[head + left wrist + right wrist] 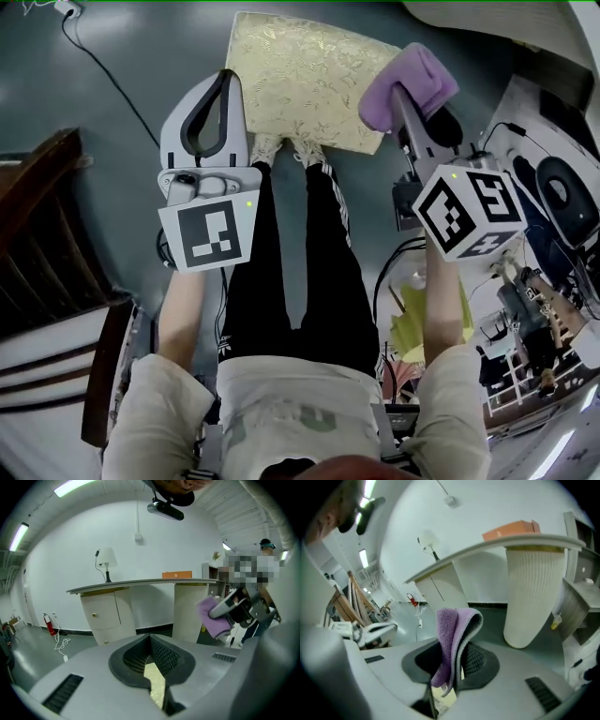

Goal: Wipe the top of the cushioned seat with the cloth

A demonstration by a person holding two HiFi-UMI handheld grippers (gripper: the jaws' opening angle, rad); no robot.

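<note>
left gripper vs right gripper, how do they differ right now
The right gripper is clamped on the folded purple cloth. The left gripper holds nothing, and its jaws are drawn together. The left gripper sits at the left edge of the cushioned seat, while the right gripper is at its right edge. Both are grey and point forward toward the seat.

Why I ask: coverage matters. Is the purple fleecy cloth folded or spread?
Folded: the purple fleecy cloth doubles over, clamped in the right gripper.
</note>
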